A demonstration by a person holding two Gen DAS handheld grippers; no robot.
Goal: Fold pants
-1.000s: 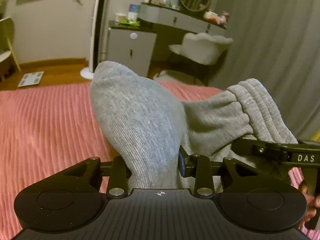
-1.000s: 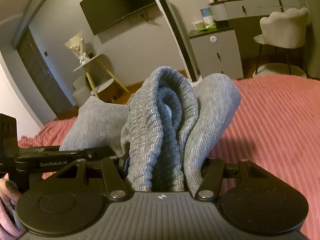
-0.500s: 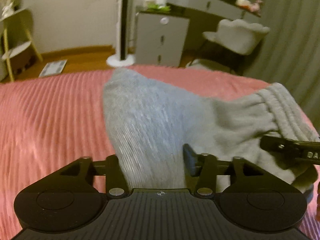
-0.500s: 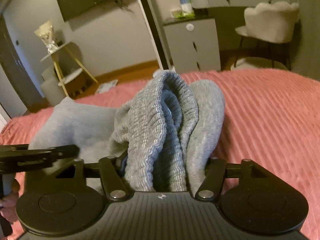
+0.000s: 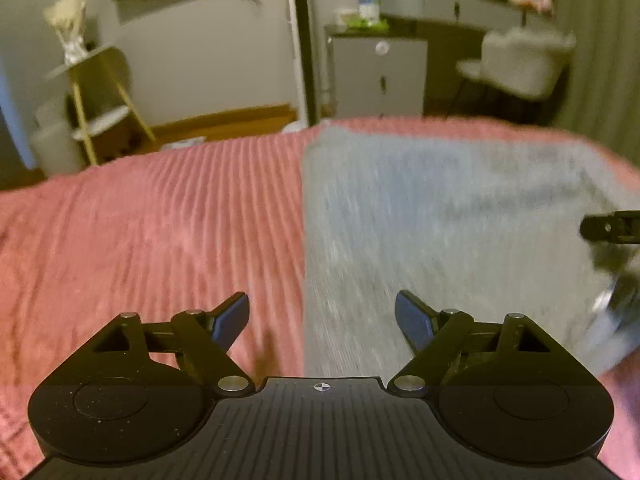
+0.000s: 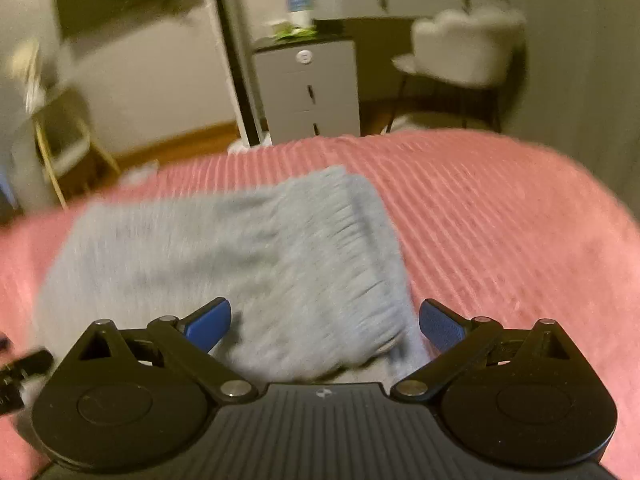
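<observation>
The grey pants (image 5: 440, 232) lie folded flat on the pink ribbed bedspread (image 5: 152, 232). In the left wrist view their left edge runs straight up the middle. My left gripper (image 5: 322, 320) hovers over that edge, its jaws opening wide, no pad on the cloth. The ribbed waistband (image 6: 352, 256) of the pants (image 6: 180, 264) shows in the right wrist view. My right gripper (image 6: 326, 324) stands over it with jaws opening wide and the blue pads clear of the cloth. A black part of the right gripper (image 5: 612, 228) shows at the right edge of the left wrist view. Both views are blurred.
Beyond the bed's far edge stand a grey drawer cabinet (image 6: 308, 92), a white chair (image 6: 468, 48), a tall white upright unit (image 5: 298, 40) and a small shelf stand (image 5: 100, 104). The bedspread (image 6: 500, 232) stretches to either side of the pants.
Both grippers let go of the bunched pants and their jaws spread wide. The pants dropped and now lie flat on the bed. Both cameras tipped downward.
</observation>
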